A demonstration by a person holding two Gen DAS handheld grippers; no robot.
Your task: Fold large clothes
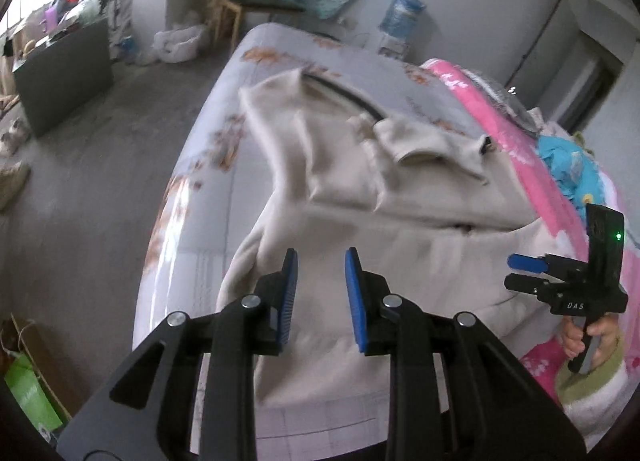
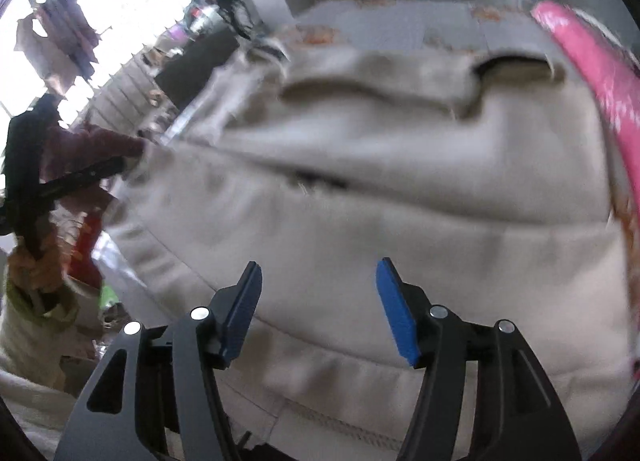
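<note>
Garment: beige zip jacket (image 1: pixel 360 197) spread on bed (image 1: pixel 224 133), directly ahead of and below both tongs. Long axis runs away from tongs toward collar. Left tongs (image 1: pixel 321 261) narrowly parted, empty. Right tongs (image 2: pixel 319 269) wider apart, empty, nearer hem.

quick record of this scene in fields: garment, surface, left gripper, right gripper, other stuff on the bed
garment: beige hooded sweatshirt, spread over the bed, partly folded, dark zip showing
surface: bed with a pale floral sheet
left gripper: left gripper above the garment's lower part, jaws apart, nothing between them
right gripper: right gripper over the garment's hem, jaws wide apart, empty
other on bed: pink blanket along the far side, blue item on it
image quality: both views motion-blurred
</note>
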